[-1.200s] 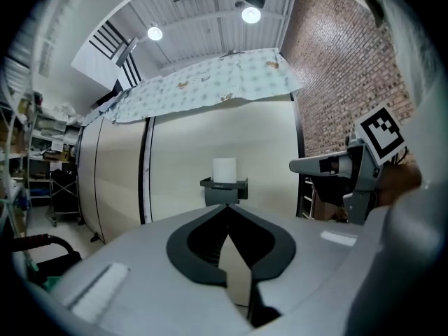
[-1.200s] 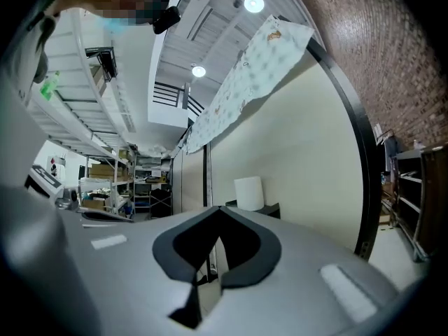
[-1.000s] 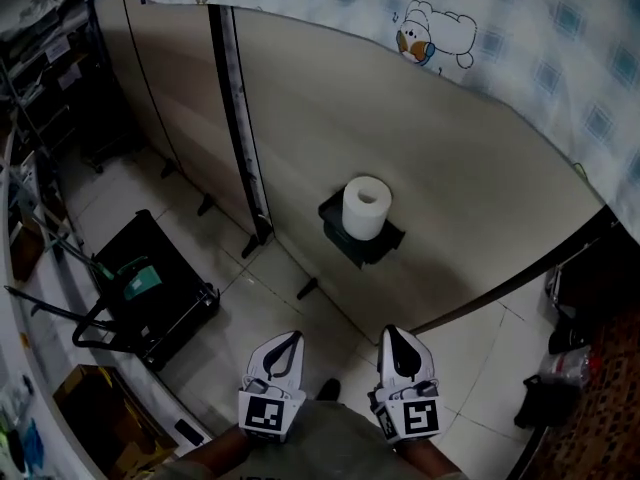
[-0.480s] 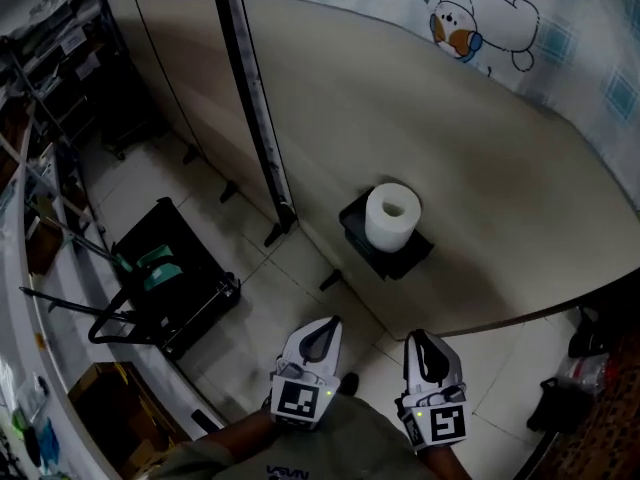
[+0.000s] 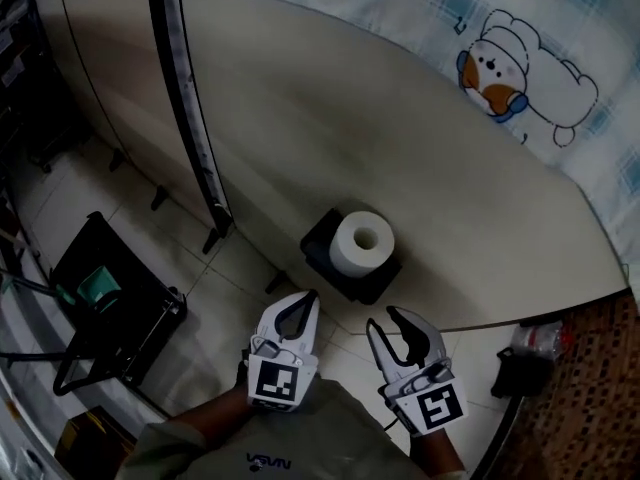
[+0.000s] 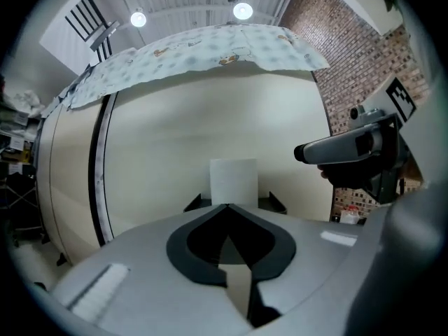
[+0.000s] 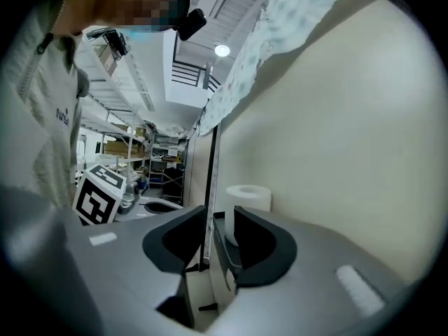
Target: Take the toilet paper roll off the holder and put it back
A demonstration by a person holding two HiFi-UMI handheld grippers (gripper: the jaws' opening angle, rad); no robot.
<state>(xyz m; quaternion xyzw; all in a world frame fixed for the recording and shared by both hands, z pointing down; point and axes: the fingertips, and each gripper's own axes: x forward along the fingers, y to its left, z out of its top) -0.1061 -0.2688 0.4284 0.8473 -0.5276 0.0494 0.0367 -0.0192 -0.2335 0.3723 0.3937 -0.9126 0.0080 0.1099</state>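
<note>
While aimed at the partition point(image 5: 300, 118), the left tongs point(image 5: 308, 298) are clenched, empty; the toilet paper roll point(image 5: 362, 242) stands upright on its black holder point(image 5: 318, 251) — the right tongs point(image 5: 388, 318), released, have just been opening, nothing between them.

Your head view is dim and underexposed. The floor point(image 5: 120, 208) sinks almost to black, the partition panel point(image 5: 300, 118) takes a soft, even light, and the toilet paper roll point(image 5: 362, 240) is the brightest spot. Both gripper views are much brighter. In the left gripper view, two ceiling lamps point(image 6: 243, 10) blow out to white glare at the top. Both gripper views have strong fisheye bending: the panel's straight edges curve and black corners ring the frame. The picture goes soft close to the lens and toward the rim.
</note>
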